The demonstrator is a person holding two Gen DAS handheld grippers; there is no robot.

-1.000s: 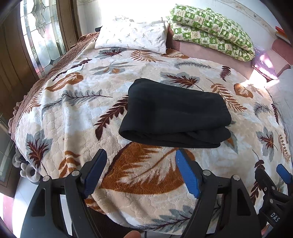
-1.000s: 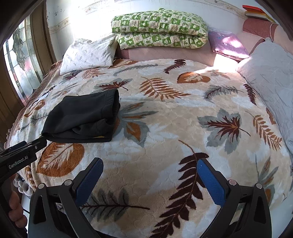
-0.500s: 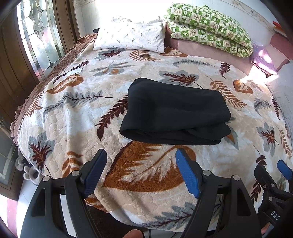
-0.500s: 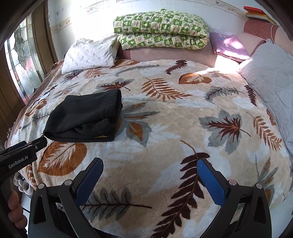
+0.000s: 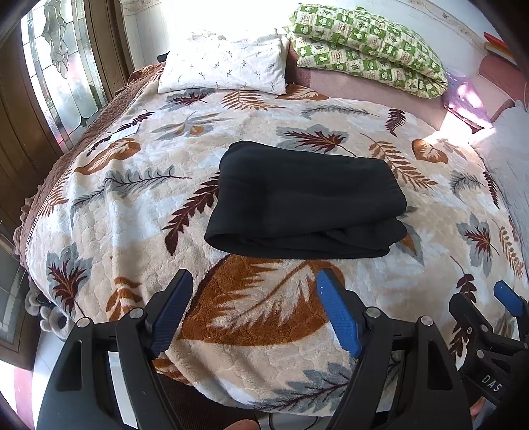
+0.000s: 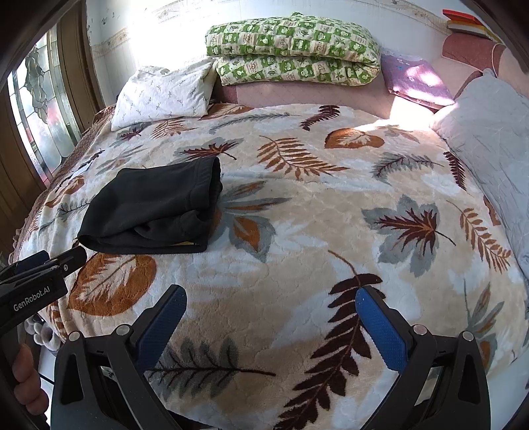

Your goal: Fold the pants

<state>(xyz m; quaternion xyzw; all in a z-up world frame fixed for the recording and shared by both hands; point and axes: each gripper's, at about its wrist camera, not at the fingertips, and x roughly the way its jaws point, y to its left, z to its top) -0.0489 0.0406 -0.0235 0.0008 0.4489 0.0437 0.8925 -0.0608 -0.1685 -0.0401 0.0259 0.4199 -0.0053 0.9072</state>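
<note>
The black pants [image 5: 304,201] lie folded in a compact stack on the leaf-patterned blanket [image 5: 132,205], also visible at the left in the right wrist view as the black pants [image 6: 155,208]. My left gripper [image 5: 254,297] hovers open near the bed's front edge, short of the pants, with nothing between its blue pads. My right gripper [image 6: 271,314] is open too, over bare blanket [image 6: 330,215] to the right of the pants. Each gripper shows at the edge of the other's view: the right gripper [image 5: 496,317] and the left gripper [image 6: 39,274].
A white pillow [image 5: 224,66] and a green checked folded quilt [image 5: 367,46] lie at the head of the bed. A pale quilted cushion [image 6: 496,139] lies along the right side. A stained-glass window [image 5: 62,72] stands to the left. Books [image 6: 466,23] sit at the far right.
</note>
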